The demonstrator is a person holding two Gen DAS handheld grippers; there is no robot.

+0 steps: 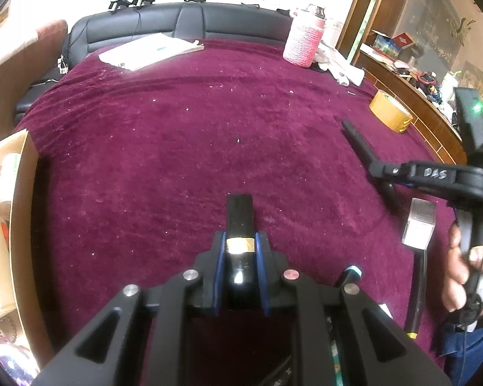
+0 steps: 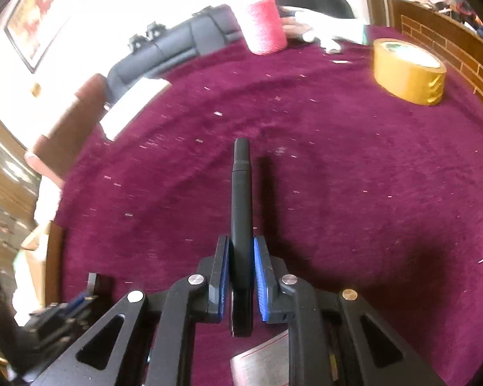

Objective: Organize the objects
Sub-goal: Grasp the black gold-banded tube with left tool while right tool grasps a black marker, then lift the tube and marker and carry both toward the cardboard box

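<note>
Left wrist: left gripper [image 1: 240, 251] clamps black tube [image 1: 240, 215]; right gripper [image 2: 240, 257] grips pen [image 2: 240, 199].

Left gripper [image 1: 240, 251]: my blue pads [image 1: 260, 251] are clamped on both sides of something, fingers pointing forward and low over the surface. Right gripper [image 2: 240, 257]: jaws also closed on something, pads [image 2: 260, 273] pressed to its flanks. From the left camera I see my right hand [image 1: 467, 273] wrapped around the right gripper's handle, off to the right side.
</note>
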